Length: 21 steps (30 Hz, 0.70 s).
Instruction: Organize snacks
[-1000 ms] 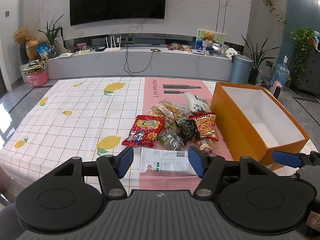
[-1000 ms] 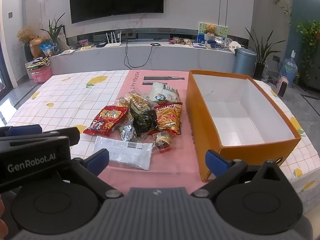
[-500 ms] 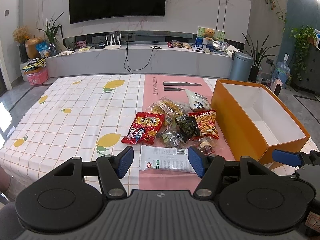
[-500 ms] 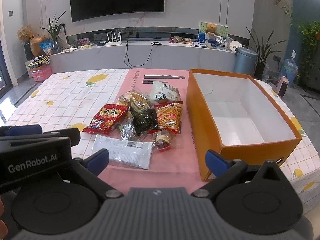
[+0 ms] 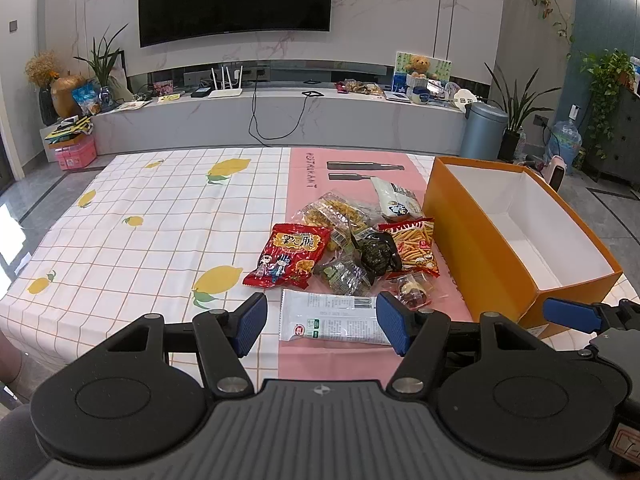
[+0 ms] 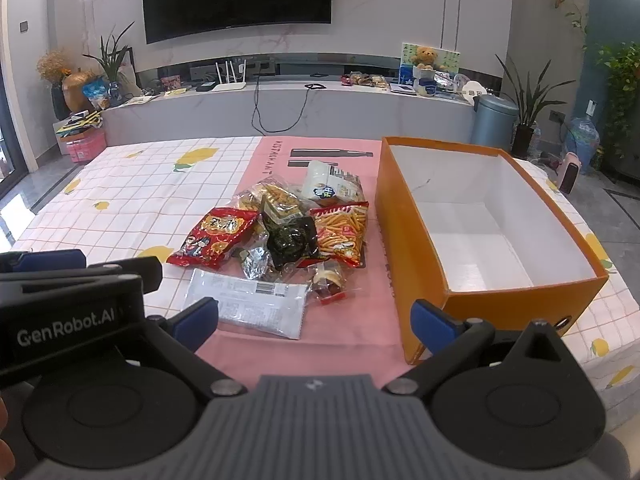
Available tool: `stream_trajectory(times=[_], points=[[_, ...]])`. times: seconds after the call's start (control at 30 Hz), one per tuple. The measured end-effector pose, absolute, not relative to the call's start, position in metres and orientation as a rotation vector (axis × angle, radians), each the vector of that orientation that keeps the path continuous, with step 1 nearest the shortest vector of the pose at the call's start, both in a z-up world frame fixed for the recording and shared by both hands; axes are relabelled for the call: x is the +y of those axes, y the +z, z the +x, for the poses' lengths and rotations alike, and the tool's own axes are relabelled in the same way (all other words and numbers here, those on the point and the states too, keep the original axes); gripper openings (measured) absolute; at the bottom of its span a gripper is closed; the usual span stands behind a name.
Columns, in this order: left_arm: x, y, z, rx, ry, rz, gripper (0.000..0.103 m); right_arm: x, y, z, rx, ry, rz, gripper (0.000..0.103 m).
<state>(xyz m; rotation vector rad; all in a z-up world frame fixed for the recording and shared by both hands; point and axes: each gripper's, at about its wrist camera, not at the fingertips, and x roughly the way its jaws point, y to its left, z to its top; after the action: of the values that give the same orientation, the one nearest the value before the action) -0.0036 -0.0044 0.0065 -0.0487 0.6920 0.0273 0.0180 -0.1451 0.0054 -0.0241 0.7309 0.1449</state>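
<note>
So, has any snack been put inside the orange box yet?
No, the orange box shows only its bare white inside, while the snack packets, such as the red packet, lie on the table beside it.

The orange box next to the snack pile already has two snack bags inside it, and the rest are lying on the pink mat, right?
Not quite. The orange cardboard box is empty; the right wrist view shows only its bare white inside. The rest holds: it stands beside the pile of snack bags, which all lie on the pink mat.
</note>
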Motion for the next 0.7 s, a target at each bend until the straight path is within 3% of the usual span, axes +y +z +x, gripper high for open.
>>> stream_trajectory(times=[0.3, 0.57, 0.7], points=[[-0.004, 0.0, 0.004, 0.71, 0.008, -0.052, 0.074, -0.146, -0.002, 0.026, 0.731, 0.164, -0.018, 0.1], [0.008, -0.002, 0.026, 0.71, -0.007, -0.04, 0.074, -0.152, -0.012, 0.027, 0.587, 0.3, 0.005, 0.1], [0.023, -0.006, 0.045, 0.707, -0.025, -0.062, 0.074, -0.148, -0.03, 0.045, 0.627, 0.351, -0.005, 0.1]])
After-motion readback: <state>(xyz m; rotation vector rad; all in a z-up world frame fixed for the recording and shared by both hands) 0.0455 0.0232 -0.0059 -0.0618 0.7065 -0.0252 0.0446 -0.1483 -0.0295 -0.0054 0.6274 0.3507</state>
